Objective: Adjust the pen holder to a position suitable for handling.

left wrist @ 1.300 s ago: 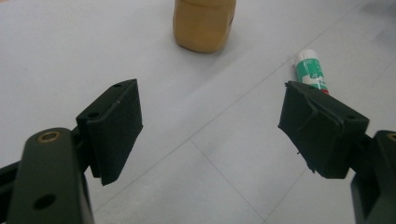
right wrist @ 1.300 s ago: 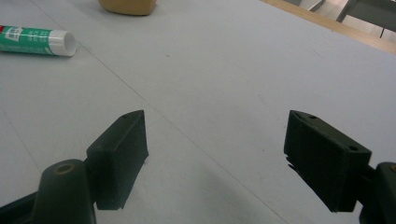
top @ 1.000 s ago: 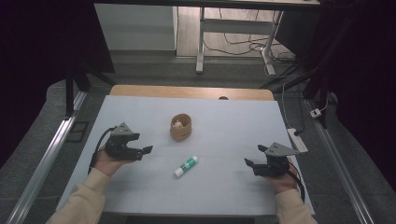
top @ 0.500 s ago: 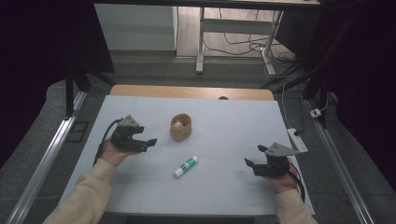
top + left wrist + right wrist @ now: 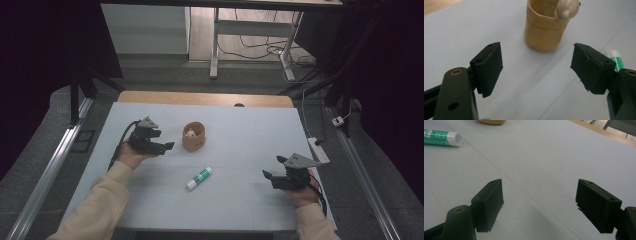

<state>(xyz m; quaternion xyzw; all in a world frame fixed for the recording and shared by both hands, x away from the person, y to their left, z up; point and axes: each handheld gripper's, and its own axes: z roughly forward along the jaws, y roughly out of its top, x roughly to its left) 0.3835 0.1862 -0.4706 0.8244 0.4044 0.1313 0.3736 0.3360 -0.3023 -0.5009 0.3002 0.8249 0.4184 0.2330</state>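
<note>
With its jaws apart, the left tool nears the tan cup, probably needing centring before closing, while the right tool idles apart.

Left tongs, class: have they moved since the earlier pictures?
Yes. The left tongs have moved forward and rightward, closing on the tan cup, which has stayed put; jaws open.

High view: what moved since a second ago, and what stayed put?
The left gripper moved forward and inward, toward the cup; its jaws are open, holding nothing. The right gripper, also open, the cup and the glue stick stayed where they were.
</note>
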